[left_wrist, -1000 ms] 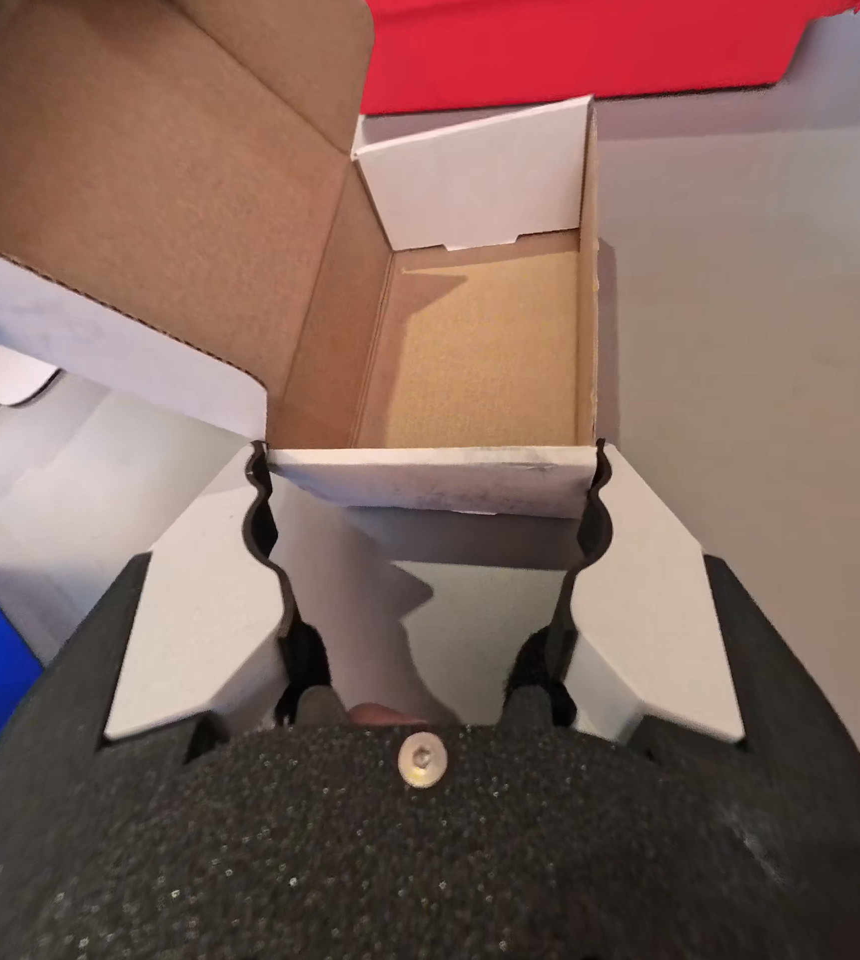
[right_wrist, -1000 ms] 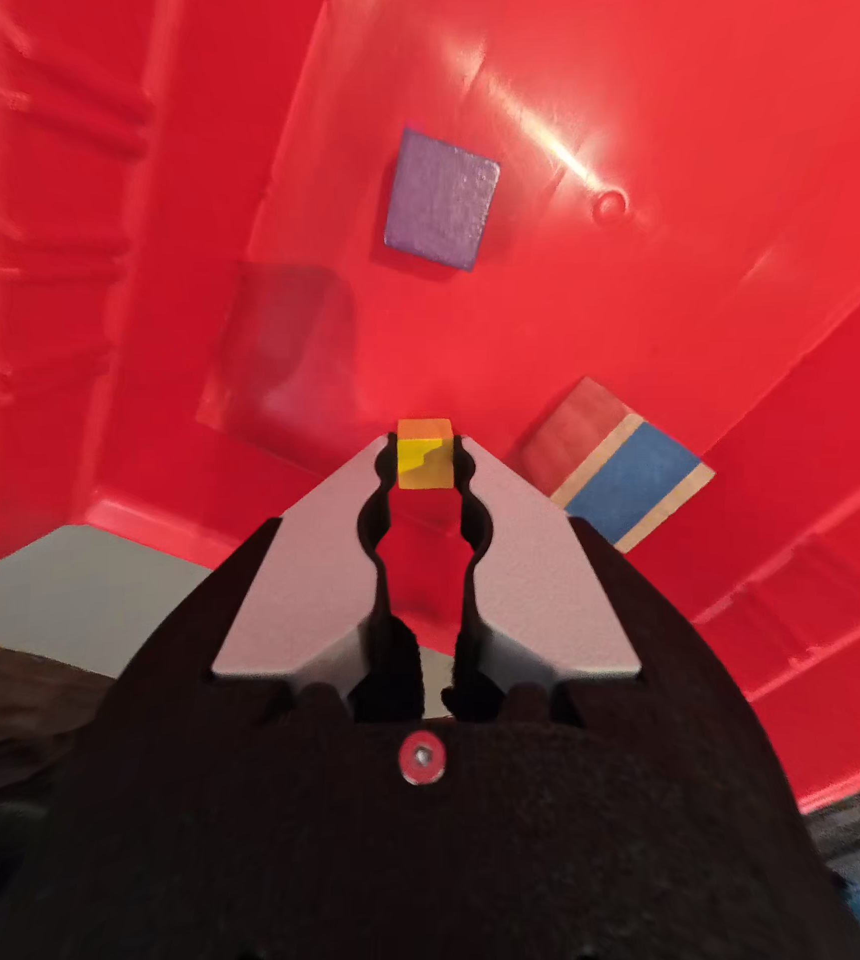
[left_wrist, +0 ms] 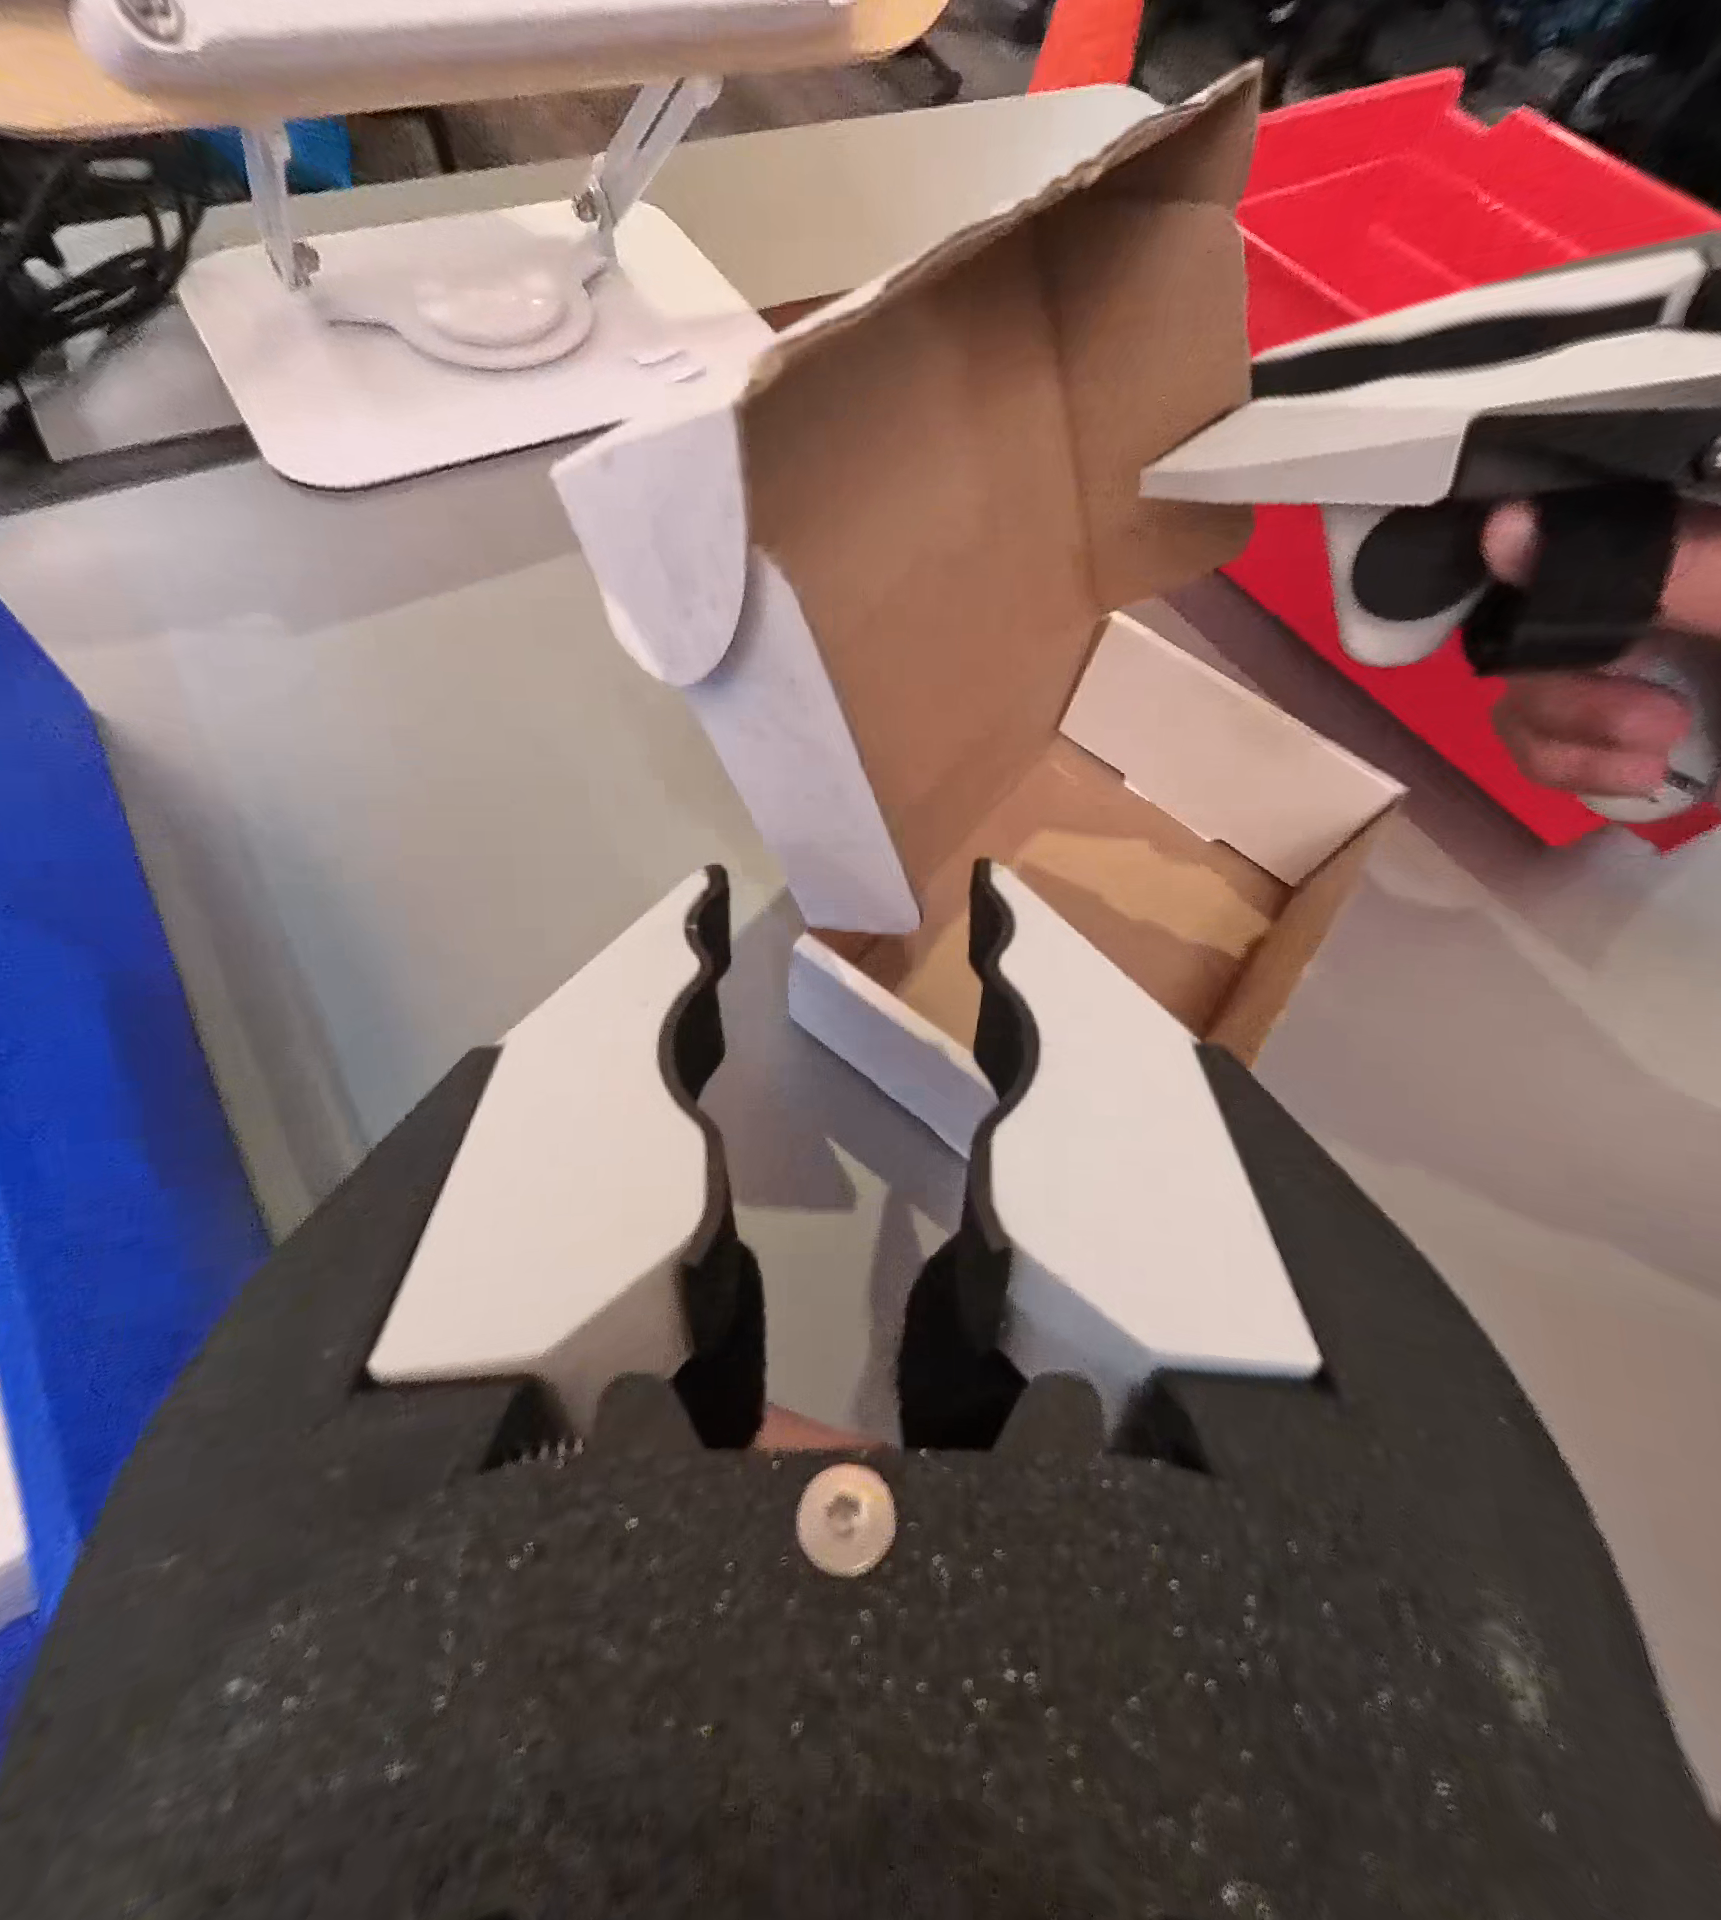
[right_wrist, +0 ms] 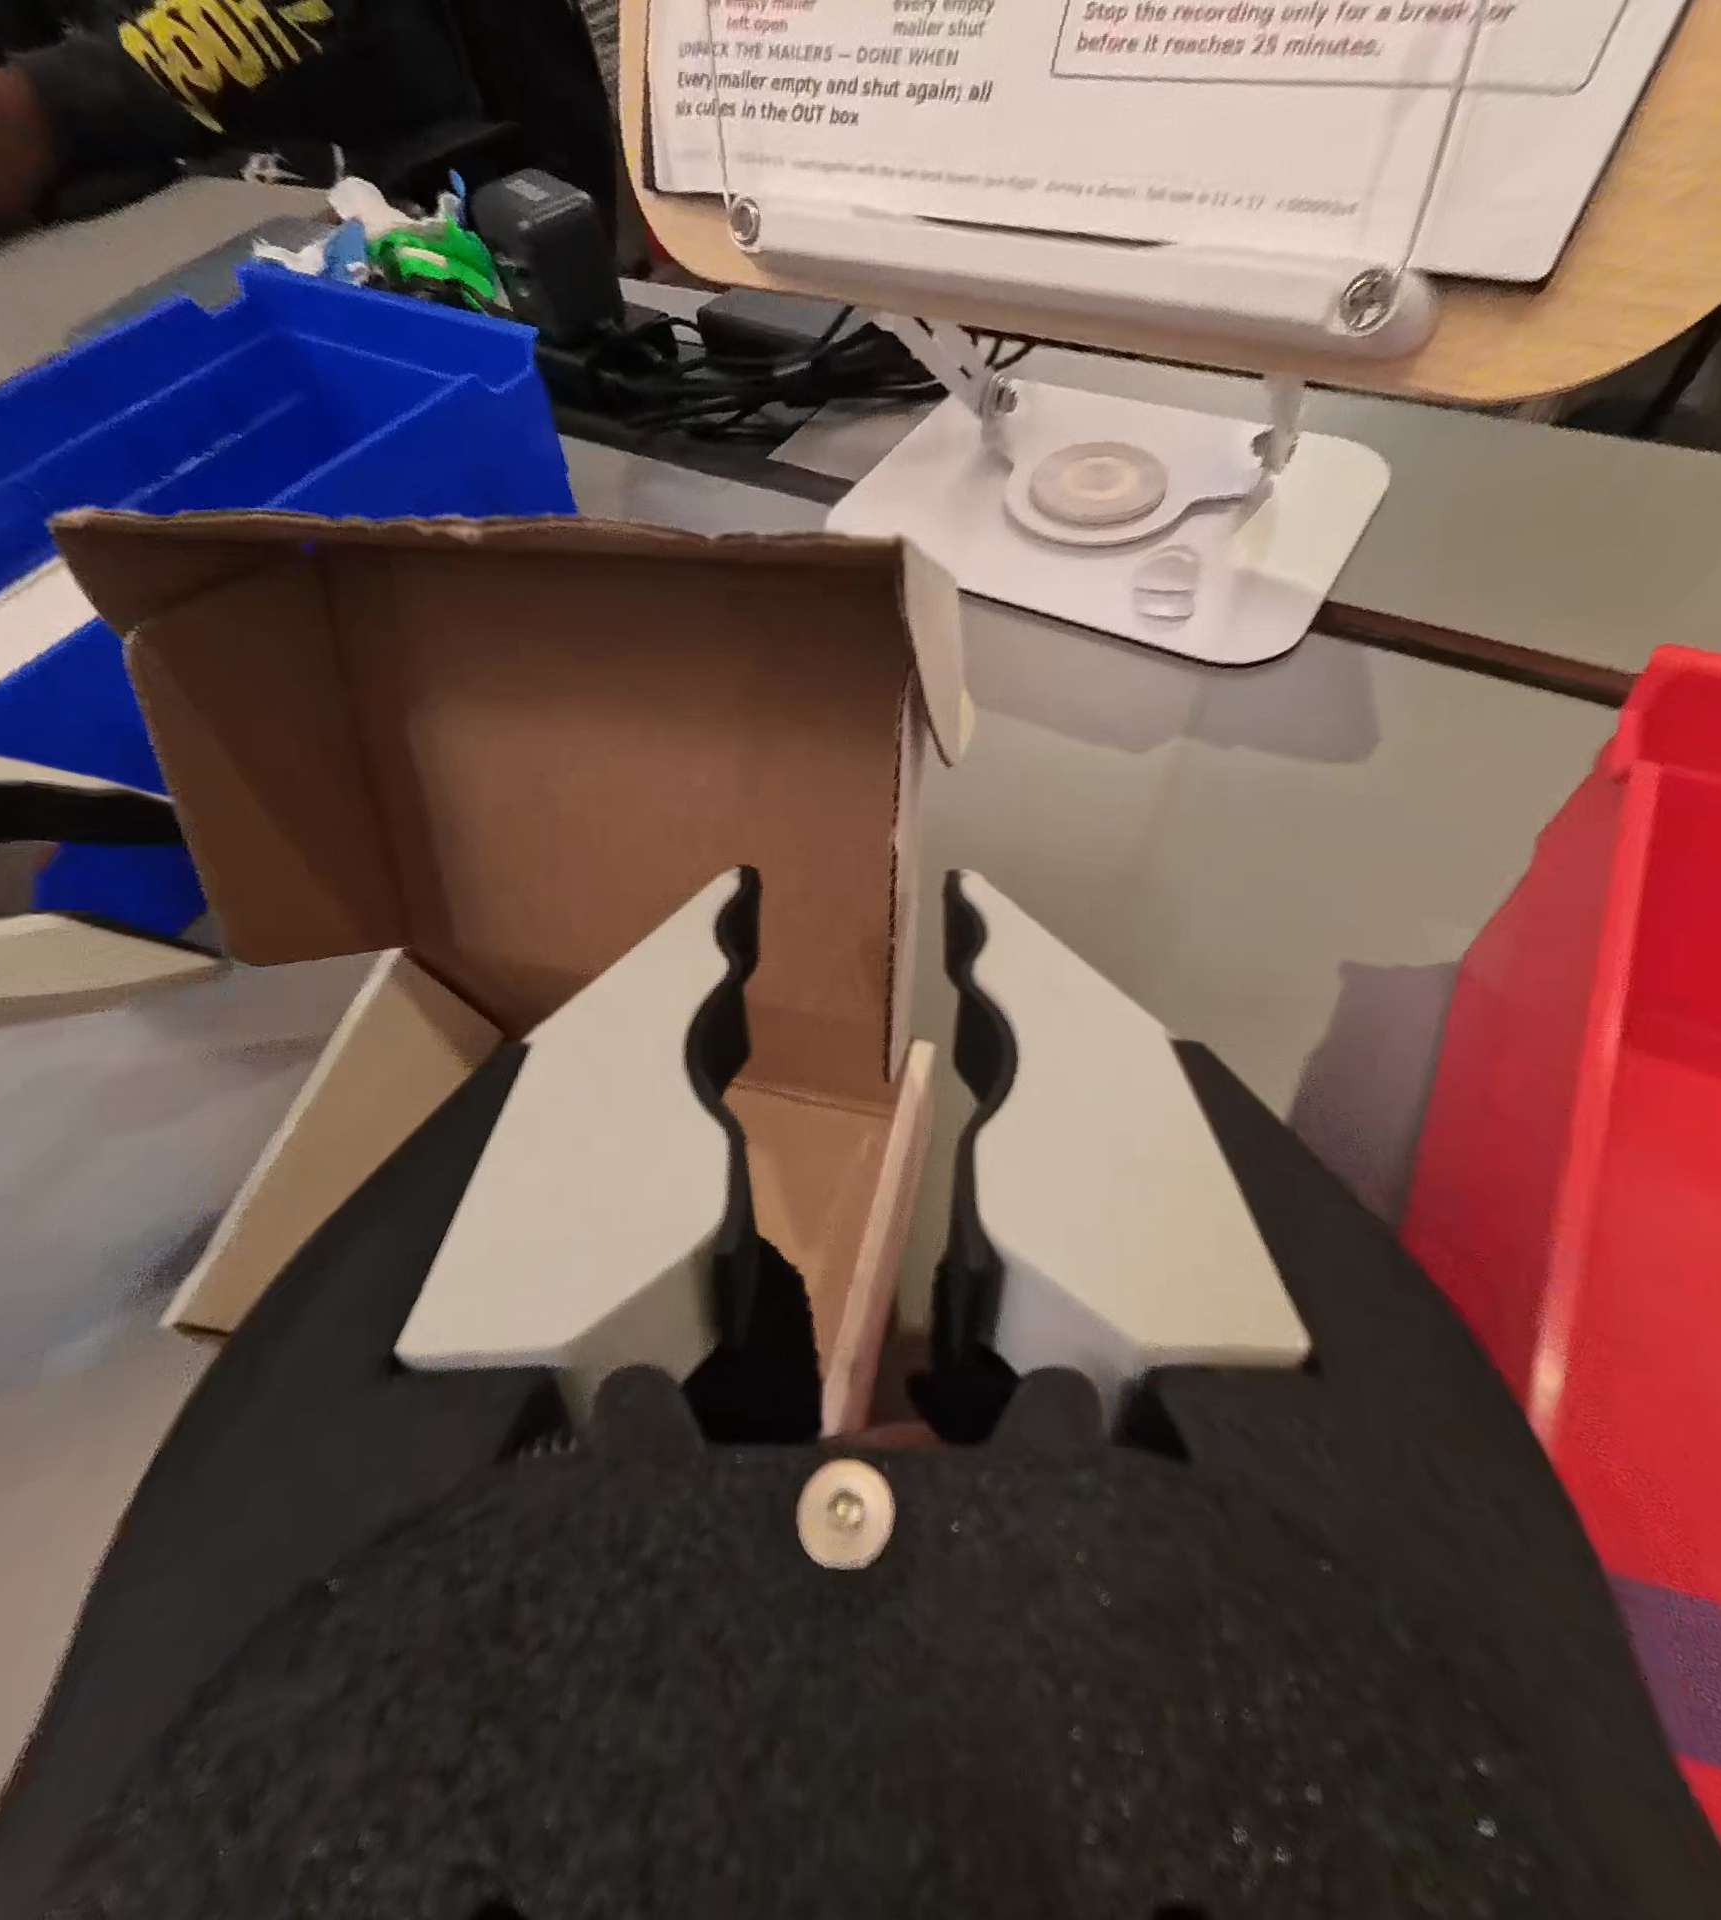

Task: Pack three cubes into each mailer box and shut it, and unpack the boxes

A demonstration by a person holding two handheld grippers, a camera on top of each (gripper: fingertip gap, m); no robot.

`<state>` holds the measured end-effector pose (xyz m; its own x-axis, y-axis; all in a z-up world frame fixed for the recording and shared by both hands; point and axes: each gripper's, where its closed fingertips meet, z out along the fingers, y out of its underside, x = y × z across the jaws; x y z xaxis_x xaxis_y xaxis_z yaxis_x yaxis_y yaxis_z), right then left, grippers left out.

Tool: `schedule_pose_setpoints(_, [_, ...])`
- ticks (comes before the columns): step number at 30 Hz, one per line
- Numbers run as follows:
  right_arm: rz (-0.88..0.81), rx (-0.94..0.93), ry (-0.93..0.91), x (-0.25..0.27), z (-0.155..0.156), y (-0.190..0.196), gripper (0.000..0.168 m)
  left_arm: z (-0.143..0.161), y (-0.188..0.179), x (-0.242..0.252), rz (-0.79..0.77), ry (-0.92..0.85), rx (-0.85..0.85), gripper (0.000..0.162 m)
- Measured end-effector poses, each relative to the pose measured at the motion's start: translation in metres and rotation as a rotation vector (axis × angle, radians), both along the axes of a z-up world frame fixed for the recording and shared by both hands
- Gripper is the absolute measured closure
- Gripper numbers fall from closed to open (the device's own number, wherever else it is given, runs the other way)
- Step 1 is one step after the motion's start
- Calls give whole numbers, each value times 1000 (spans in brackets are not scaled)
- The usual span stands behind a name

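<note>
While both grippers are hovering empty with jaws apart, the open mailer [right_wrist: 565, 831] is sitting on the table at twelve o'clock from the right gripper [right_wrist: 851, 883], its side wall lying between that gripper's fingers, the left gripper [left_wrist: 845, 883] nearing its corner.

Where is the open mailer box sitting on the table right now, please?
The mailer box stands lid-up on the grey table between the blue bin and the red bin, in front of the white stand.
</note>
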<state>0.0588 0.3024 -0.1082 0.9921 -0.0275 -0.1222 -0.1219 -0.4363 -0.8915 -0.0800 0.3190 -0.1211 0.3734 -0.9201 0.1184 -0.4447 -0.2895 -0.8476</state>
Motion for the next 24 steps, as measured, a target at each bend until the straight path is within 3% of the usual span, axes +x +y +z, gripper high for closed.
schedule_pose_setpoints(1, [-3, -11, 9, -1, -3, 0, 139, 0, 3, 4, 16, 8, 26, 120])
schedule_pose_setpoints(3, [-29, -23, -15, 0, -6, -2, 148, 7, 13, 9, 63, 9, 105, 149])
schedule_pose_setpoints(6, [-90, -19, -34, -4, -1, -13, 161, 22, 22, 6, 166, -27, 232, 156])
schedule_pose_setpoints(11, [-215, 51, 14, -43, -8, -56, 161, 15, 0, -12, 229, -42, 343, 158])
schedule_pose_setpoints(17, [-261, 29, -137, -70, -15, -99, 161, 3, -34, -35, 164, 26, 438, 158])
schedule_pose_setpoints(21, [-277, -6, -229, -79, -24, -112, 161, -6, -52, -49, 117, 55, 413, 157])
schedule_pose_setpoints(24, [-273, -37, -188, -84, -32, -115, 161, -13, -60, -56, 87, 86, 426, 157])
